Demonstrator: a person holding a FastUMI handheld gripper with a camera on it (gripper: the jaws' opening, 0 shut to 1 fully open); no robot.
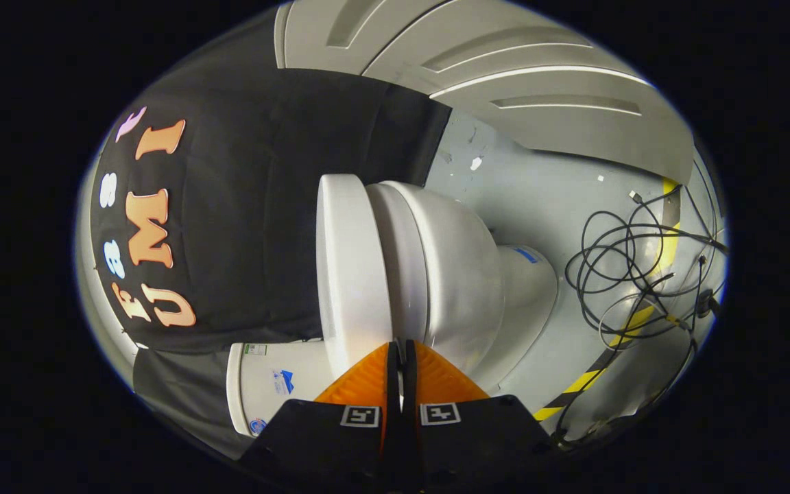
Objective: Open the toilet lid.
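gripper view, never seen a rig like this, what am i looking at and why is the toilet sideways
This picture comes from a fisheye camera fixed on a hand-held gripper; a person carries it, no robot arm is involved. The camera looks forward along the two jaws, the wedge shapes meeting at the bottom. They are pressed together with nothing between them.

Just beyond their tips is a white toilet. It looks sideways because the gripper is rolled over, so the whole room appears turned. The flat slab beside the black cloth wall is the lid, down on the bowl, not yet opened. The tips point at the seam where lid meets bowl; whether they touch it I cannot tell.

The tank sits behind the lid. On the grey floor lie loose black cables and striped tape.
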